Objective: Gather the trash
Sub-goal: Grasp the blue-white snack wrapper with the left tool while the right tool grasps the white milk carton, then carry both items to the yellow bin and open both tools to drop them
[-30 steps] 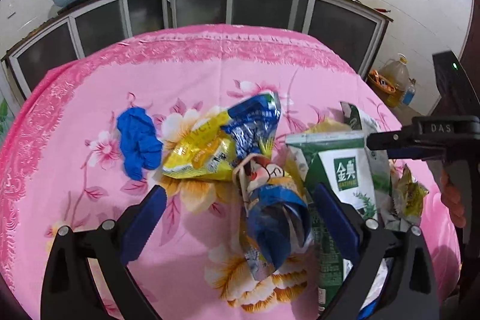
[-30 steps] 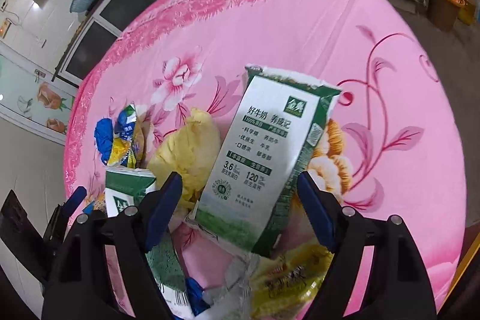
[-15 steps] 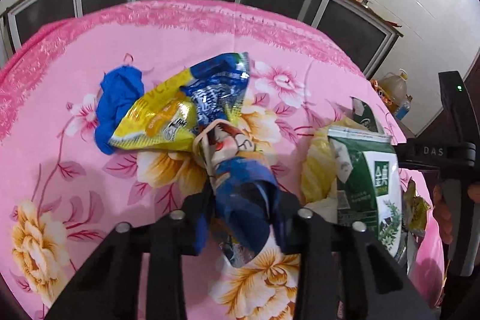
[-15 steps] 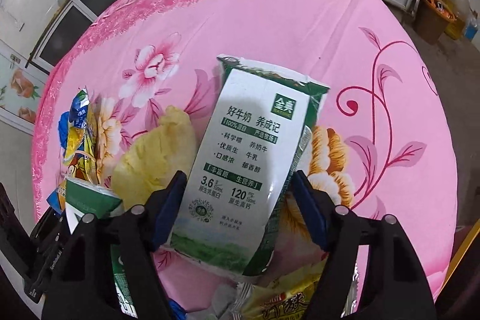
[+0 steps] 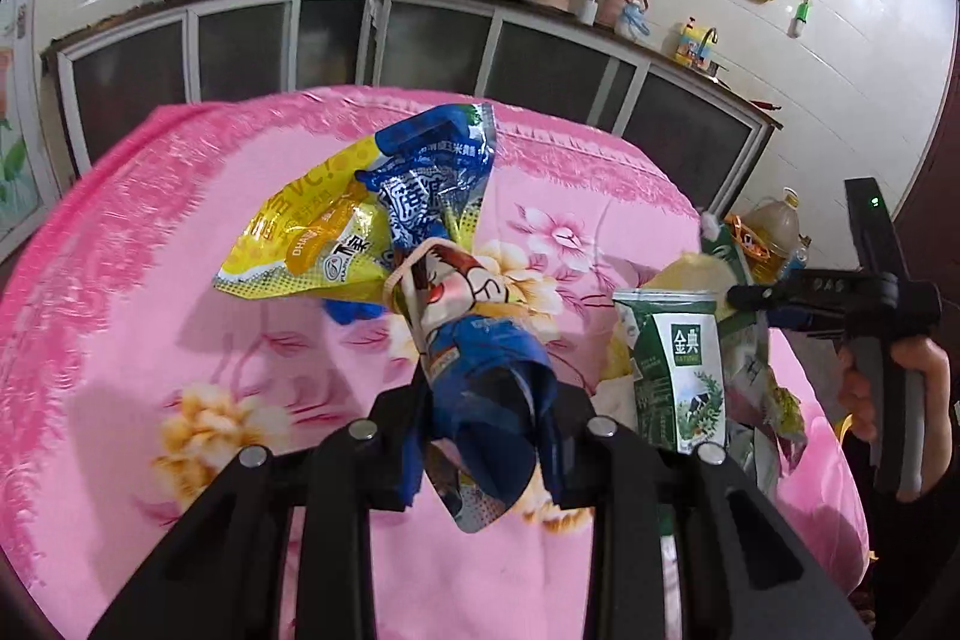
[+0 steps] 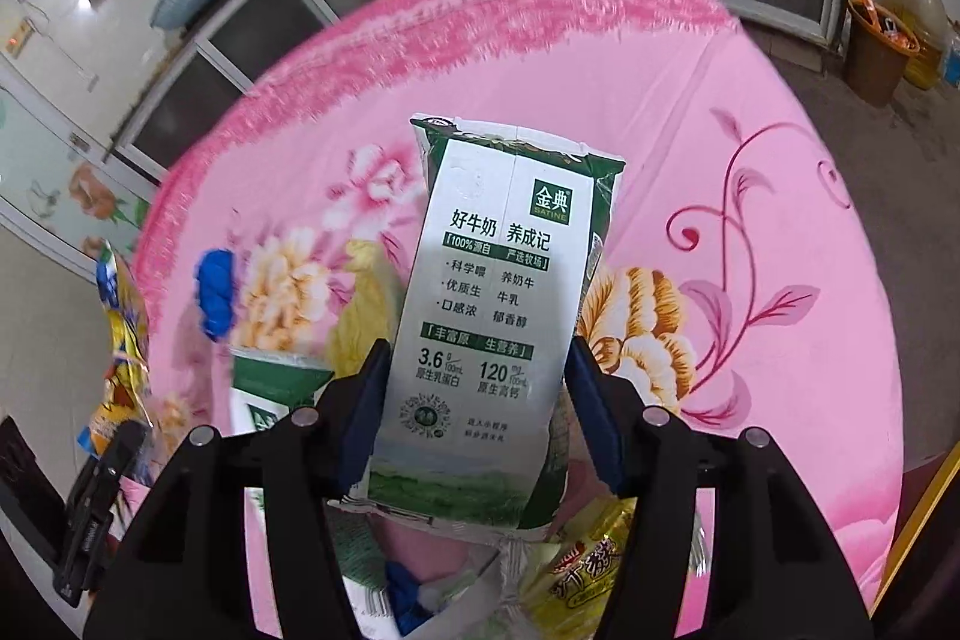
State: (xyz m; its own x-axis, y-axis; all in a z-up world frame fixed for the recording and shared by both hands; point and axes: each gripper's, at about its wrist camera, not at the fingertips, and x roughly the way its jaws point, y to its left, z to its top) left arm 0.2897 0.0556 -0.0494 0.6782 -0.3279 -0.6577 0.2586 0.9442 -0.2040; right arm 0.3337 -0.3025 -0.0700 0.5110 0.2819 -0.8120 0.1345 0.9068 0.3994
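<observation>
My left gripper [image 5: 483, 436] is shut on a blue cartoon snack wrapper [image 5: 474, 358] and holds it above the pink flowered tablecloth [image 5: 180, 292]; a yellow-and-blue bag [image 5: 360, 214] hangs from the wrapper's far end. My right gripper [image 6: 474, 400] is shut on a white-and-green milk carton [image 6: 504, 292], lifted off the cloth. A second green milk carton [image 5: 678, 370] stands between the grippers. A blue crumpled piece [image 6: 216, 286] and a yellow crumpled bag [image 6: 366, 304] lie on the cloth.
A yellow snack packet [image 6: 576, 580] and more scraps lie under my right gripper. Dark glass-front cabinets [image 5: 420, 40] run along the far side. A brown bin [image 6: 876, 52] and an oil jug [image 6: 918, 16] stand on the floor to the right.
My left gripper shut on the blue wrapper and lifted it with the yellow-and-blue bag. My right gripper closed on the milk carton and raised it.
</observation>
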